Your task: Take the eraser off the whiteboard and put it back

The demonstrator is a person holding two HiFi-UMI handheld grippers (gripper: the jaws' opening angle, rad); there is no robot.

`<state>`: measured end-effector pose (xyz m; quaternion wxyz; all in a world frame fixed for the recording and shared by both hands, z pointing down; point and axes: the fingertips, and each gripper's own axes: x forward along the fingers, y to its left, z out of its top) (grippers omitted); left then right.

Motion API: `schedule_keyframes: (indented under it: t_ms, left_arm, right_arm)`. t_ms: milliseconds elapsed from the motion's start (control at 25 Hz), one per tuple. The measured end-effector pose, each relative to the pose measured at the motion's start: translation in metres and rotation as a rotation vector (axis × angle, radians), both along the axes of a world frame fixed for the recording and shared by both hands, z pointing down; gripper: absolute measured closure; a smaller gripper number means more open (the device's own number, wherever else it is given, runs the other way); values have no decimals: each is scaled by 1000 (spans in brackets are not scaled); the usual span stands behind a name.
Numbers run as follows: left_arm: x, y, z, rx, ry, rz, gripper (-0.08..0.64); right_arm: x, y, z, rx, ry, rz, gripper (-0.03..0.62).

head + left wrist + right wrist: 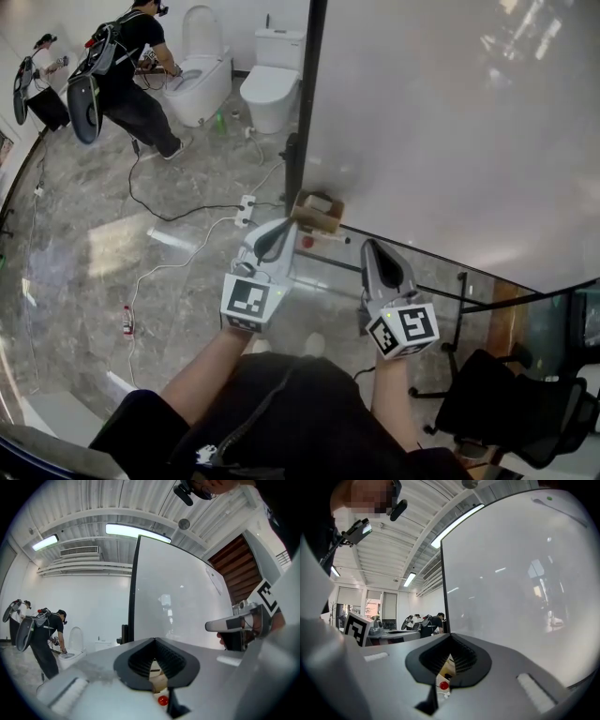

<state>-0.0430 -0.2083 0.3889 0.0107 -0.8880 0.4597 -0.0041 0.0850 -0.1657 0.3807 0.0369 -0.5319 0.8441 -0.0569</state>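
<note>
I find left tool (281, 228) and right tool (370, 247) both closed on nothing before the whiteboard (450, 122); eraser not visible, stage undecidable.

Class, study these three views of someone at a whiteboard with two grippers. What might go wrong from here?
1. The left gripper and right gripper both have jaws together, nothing between them; reaching in like this would likely knock the cardboard box rather than grasp anything.
2. A power strip and white cable lie by the foot of the whiteboard: a possible trip hazard.
</note>
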Motion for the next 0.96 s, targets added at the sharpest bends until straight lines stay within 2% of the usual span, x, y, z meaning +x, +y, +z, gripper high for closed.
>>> schedule_keyframes:
  t_ms: [960]
  left_arm:
    - [-14,3,-2,-7,22,16,554]
  right_arm:
    - [-14,3,1,-1,20,-1,589]
